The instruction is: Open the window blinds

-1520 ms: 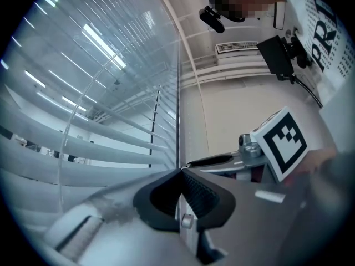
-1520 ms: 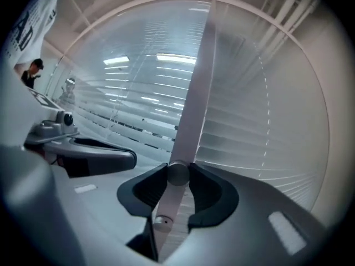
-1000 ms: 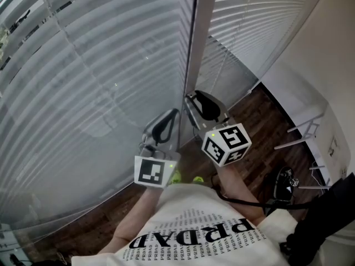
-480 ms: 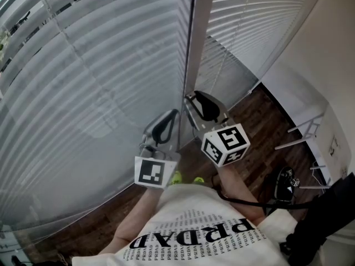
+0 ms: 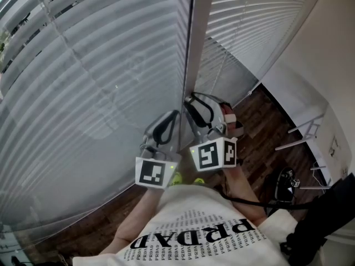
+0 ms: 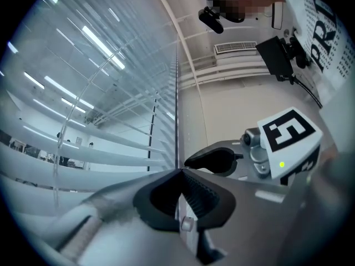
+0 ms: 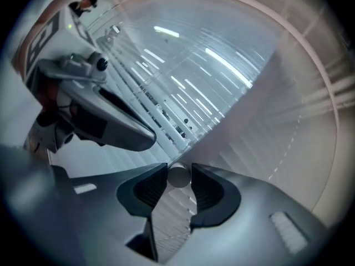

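Observation:
Grey slatted window blinds (image 5: 111, 82) cover the left pane, and a second set (image 5: 249, 21) covers the right pane. A pale upright window post (image 5: 197, 37) stands between them. My right gripper (image 5: 189, 101) is low beside the post and shut on the round end of a pale tilt wand (image 7: 178, 177), which sits between its fingertips (image 7: 157, 173). My left gripper (image 5: 175, 114) is just left of it, shut with nothing between its jaws (image 6: 181, 172). A thin clear wand (image 6: 60, 143) hangs in front of the left blinds.
Dark wood floor (image 5: 260, 121) runs below the window. A white wall (image 5: 327, 54) closes the right side, with white metal legs (image 5: 302, 132) and a black object (image 5: 284, 183) on the floor near it. A black cable (image 5: 249, 203) crosses my body.
My right gripper has twisted about its own axis, so its marker cube shows a different face and sits lower and more to the left. The left gripper has stayed in place.

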